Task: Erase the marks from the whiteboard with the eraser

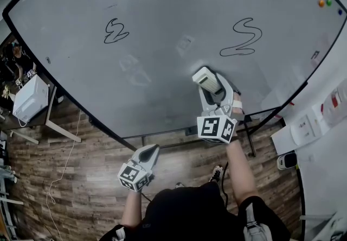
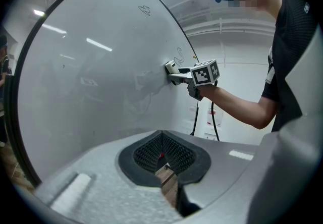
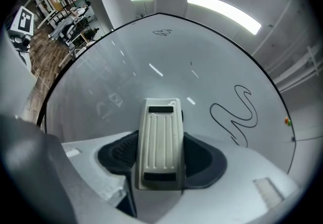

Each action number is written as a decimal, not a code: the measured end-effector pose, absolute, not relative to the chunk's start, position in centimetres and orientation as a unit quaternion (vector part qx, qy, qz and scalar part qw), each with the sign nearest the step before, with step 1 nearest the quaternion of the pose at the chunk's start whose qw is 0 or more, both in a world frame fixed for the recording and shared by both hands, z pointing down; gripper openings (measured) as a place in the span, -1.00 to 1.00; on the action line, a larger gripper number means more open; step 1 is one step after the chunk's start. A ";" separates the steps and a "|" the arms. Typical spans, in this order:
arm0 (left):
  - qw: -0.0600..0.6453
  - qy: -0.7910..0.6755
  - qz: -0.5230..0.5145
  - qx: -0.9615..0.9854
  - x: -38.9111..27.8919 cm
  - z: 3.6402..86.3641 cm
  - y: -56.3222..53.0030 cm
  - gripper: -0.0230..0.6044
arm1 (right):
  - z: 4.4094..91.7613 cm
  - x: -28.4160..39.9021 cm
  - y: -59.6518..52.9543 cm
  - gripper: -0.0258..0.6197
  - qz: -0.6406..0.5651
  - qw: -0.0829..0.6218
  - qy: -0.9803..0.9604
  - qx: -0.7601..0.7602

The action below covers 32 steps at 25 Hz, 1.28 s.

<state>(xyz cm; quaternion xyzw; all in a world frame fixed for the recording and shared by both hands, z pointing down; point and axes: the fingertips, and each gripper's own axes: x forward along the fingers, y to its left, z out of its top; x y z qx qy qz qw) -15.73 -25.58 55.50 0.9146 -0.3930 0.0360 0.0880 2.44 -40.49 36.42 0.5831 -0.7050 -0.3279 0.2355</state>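
Note:
A large whiteboard [image 1: 162, 12] carries two black squiggles, a small one on the left [image 1: 115, 32] and a bigger one on the right [image 1: 242, 37]. My right gripper [image 1: 209, 83] is shut on a white ribbed eraser [image 1: 206, 78], held against the board below and left of the bigger squiggle. The right gripper view shows the eraser [image 3: 160, 142] between the jaws, the bigger squiggle [image 3: 234, 114] to its right and the small one [image 3: 162, 32] far off. My left gripper [image 1: 147, 154] hangs low over the floor, shut and empty, its pads [image 2: 174, 157] pressed together.
Coloured magnets [image 1: 325, 2] sit near the board's upper right edge. The board's stand legs [image 1: 250, 137] reach the wooden floor [image 1: 81, 175]. A white box [image 1: 30, 97] on a desk stands at the left, a white cabinet [image 1: 303, 126] at the right. Faint smudges [image 1: 133, 69] remain mid-board.

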 end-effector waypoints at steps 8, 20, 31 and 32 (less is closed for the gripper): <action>0.093 -0.405 0.030 0.909 -16.5 55.4 -25.1 -0.89 | 39.7 -4.2 -39.6 -0.14 -0.355 0.262 -0.736 0.513; 0.107 -0.416 0.010 0.903 -18.0 55.5 -24.7 -0.89 | 41.3 -5.7 -39.2 -0.14 -0.351 0.269 -0.750 0.492; 0.090 -0.424 0.025 0.901 -16.7 54.3 -23.8 -0.89 | 41.0 -2.9 -36.9 -0.14 -0.343 0.252 -0.763 0.486; 0.088 -0.428 0.026 0.899 -16.3 53.8 -23.6 -0.89 | 41.2 -2.3 -36.6 -0.14 -0.336 0.250 -0.768 0.485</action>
